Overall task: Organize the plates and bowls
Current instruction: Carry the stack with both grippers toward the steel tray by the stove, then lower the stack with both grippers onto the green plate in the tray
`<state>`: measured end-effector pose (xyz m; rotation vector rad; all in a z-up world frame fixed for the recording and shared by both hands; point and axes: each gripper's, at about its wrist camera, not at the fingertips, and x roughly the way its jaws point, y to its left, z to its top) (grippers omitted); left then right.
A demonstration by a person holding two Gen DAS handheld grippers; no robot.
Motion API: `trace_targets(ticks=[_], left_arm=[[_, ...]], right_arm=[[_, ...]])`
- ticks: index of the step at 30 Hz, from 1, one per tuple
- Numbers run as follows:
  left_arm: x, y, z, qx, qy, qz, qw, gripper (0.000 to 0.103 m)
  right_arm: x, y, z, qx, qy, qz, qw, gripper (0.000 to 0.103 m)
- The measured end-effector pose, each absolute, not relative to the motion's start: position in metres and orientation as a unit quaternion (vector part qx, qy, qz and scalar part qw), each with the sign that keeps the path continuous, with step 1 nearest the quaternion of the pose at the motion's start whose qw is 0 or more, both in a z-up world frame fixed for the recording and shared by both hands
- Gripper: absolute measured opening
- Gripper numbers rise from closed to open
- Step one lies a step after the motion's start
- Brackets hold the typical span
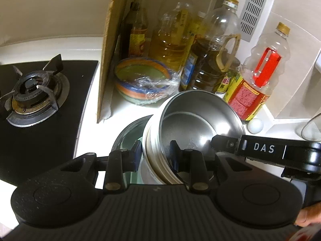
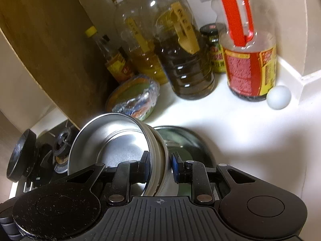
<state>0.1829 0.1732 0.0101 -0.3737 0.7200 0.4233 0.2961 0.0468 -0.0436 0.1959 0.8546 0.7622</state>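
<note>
A stack of metal bowls (image 1: 192,124) is held tilted above the white bench (image 1: 90,104), gripped from both sides. The left gripper (image 1: 154,156) is seen with its fingers (image 1: 136,154) pinching the near rim of the stack, one pad outside the wall and one inside. The right gripper (image 2: 159,168) is clamped in the same way on the opposite rim, its fingers (image 2: 176,166) pinching the layered rims of the stack (image 2: 120,140). Beneath the stack a glass lid (image 1: 128,132) lies on the bench, partly covered by the bowls.

The step in hand is judged to be the carrying of the nested bowls toward a resting place; nothing has yet been set down. A level, two-handed lowering onto bare bench is called for next, with both grips released only once the base sits flat.

From left to right, the bench is crowded: a gas burner (image 1: 34,92) on the black hob at the left edge, an upright wooden board (image 1: 109,46), a wrapped coloured bowl (image 1: 143,80) just behind the stack, a row of oil bottles (image 1: 172,34) along the back wall, a red-handled bottle (image 1: 260,74) and a small white ball (image 1: 255,126) in the right back corner. The wrapped bowl and the lid are judged the nearest obstacles; the bottles could be toppled by a wide swing.
</note>
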Motion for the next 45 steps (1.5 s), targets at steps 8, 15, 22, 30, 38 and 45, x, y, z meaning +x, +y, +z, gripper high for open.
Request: trace_targets(ticks=[8, 15, 22, 30, 38, 45], left_arm=[[0.183, 0.181, 0.000, -0.187, 0.360, 0.205, 0.891, 0.026], [0.185, 0.182, -0.007, -0.189, 0.368, 0.202, 0.888, 0.026], [0.187, 0.182, -0.012, -0.190, 0.374, 0.202, 0.885, 0.026], [0.189, 0.184, -0.016, -0.191, 0.380, 0.200, 0.883, 0.026], [0.191, 0.184, -0.019, -0.190, 0.382, 0.199, 0.882, 0.026], [0.190, 0.186, -0.022, -0.197, 0.385, 0.201, 0.879, 0.025]], right_arm=[[0.295, 0.053, -0.057, 0.085, 0.424, 0.354, 0.829, 0.023], [0.295, 0.053, -0.065, 0.086, 0.434, 0.345, 0.827, 0.023], [0.298, 0.054, -0.071, 0.088, 0.443, 0.341, 0.825, 0.023], [0.300, 0.057, -0.075, 0.089, 0.449, 0.336, 0.823, 0.023], [0.303, 0.056, -0.078, 0.093, 0.451, 0.334, 0.823, 0.023], [0.302, 0.057, -0.077, 0.089, 0.447, 0.336, 0.824, 0.023]])
